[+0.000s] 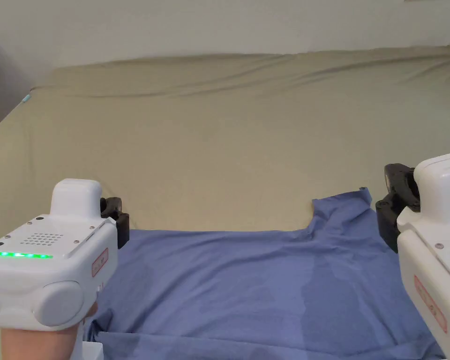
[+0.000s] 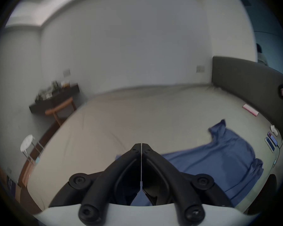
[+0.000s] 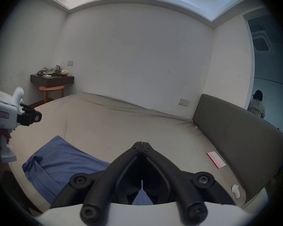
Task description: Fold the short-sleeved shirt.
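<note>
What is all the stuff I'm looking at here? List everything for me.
Shirt: one, blue, spread on the near part of the bed.
Bed: one, beige sheet, against the white wall.
Headboard: one, dark grey, at the bed's right side.
Card: one, pink and white, on the bed by the headboard.
Shelf: one, dark, on the wall, clutter on top.
Stool: one, wooden, under the shelf.
Other person: one, in the doorway.
Left tongs: black, jaws closed, above the shirt.
Right tongs: black, jaws closed.
</note>
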The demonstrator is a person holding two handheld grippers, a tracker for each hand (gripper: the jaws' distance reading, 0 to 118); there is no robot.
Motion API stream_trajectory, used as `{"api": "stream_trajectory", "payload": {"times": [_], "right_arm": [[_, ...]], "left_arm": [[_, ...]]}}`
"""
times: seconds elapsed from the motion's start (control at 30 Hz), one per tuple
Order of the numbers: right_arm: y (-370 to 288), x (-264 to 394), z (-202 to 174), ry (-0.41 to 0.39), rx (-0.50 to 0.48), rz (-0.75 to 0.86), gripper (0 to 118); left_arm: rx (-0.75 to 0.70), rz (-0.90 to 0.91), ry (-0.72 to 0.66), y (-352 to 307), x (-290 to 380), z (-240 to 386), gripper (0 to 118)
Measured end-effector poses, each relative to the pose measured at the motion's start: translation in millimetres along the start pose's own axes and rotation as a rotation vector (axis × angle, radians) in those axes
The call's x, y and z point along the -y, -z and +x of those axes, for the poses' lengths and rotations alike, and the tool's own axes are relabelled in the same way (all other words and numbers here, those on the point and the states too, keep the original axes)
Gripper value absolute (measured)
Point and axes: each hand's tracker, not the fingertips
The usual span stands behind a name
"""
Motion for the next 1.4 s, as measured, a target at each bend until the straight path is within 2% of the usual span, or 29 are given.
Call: {"api": "stream_trajectory", "payload": {"times": [0.03, 0.07, 0.13, 0.17, 0.23, 0.33, 0.47, 0.53, 0.6, 0.67, 0.7, 0.73, 0.77, 0.8, 0.83, 0.9, 1.0, 1.03, 1.07, 1.13, 1.17, 1.27, 1.4], "right_arm": [[5, 4, 4, 0.004, 0.006, -0.014, 0], [10, 8, 8, 0.011, 0.016, -0.024, 0], [26, 27, 27, 0.029, 0.038, -0.046, 0], [32, 32, 32, 0.035, 0.045, -0.064, 0], [42, 40, 39, 0.036, 0.061, -0.089, 0], [58, 52, 48, 0.022, 0.081, -0.131, 0], [72, 58, 51, 0.017, 0.093, -0.168, 0], [75, 58, 49, 0.013, 0.096, -0.186, 0], [79, 60, 48, 0.003, 0.098, -0.196, 0], [80, 59, 45, -0.004, 0.096, -0.203, 0], [82, 60, 45, -0.005, 0.095, -0.205, 0], [85, 60, 45, -0.005, 0.091, -0.210, 0], [86, 59, 43, -0.004, 0.083, -0.219, 0], [90, 59, 43, -0.005, 0.074, -0.227, 0], [94, 60, 43, -0.007, 0.066, -0.234, 0], [104, 62, 48, 0.004, 0.041, -0.256, 0], [127, 66, 64, 0.053, 0.012, -0.341, 0], [134, 68, 67, 0.044, 0.027, -0.338, 5], [145, 73, 72, 0.036, 0.040, -0.365, 30], [171, 82, 85, 0.053, 0.002, -0.473, 94], [185, 89, 89, 0.078, -0.009, -0.544, 117], [224, 117, 102, 0.165, -0.022, -0.634, 114], [269, 158, 103, 0.175, 0.033, -0.790, 114]], "left_arm": [[-0.026, -0.045, -0.011, 21, 9, -9, 6], [-0.043, -0.086, -0.018, 42, 17, -15, 26], [-0.043, -0.191, -0.046, 84, 29, -34, 89], [-0.061, -0.258, -0.058, 108, 34, -44, 110], [-0.089, -0.268, -0.066, 137, 39, -52, 110], [-0.143, -0.319, 0.016, 184, 42, -62, 110], [-0.131, -0.409, -0.124, 226, 52, -79, 110], [-0.130, -0.437, -0.149, 239, 57, -83, 110], [-0.151, -0.471, -0.140, 245, 60, -81, 108], [-0.082, -0.464, -0.161, 241, 65, -75, 95], [-0.128, -0.436, -0.141, 237, 64, -70, 92], [-0.109, -0.433, -0.115, 233, 61, -67, 80], [-0.064, -0.420, -0.091, 228, 58, -61, 54], [-0.036, -0.405, -0.061, 223, 54, -54, 20], [-0.037, -0.407, -0.013, 219, 52, -46, 0], [-0.073, -0.374, 0.048, 207, 45, -37, 0], [-0.075, -0.284, 0.058, 169, 34, -31, 0], [-0.085, -0.264, 0.082, 157, 31, -29, 0], [-0.081, -0.243, 0.102, 144, 29, -26, 0], [-0.083, -0.217, 0.101, 123, 26, -27, 0], [-0.077, -0.204, 0.098, 112, 25, -26, 0], [-0.081, -0.169, 0.096, 87, 25, -24, 0], [-0.097, -0.153, 0.105, 71, 32, -21, 0]]}}
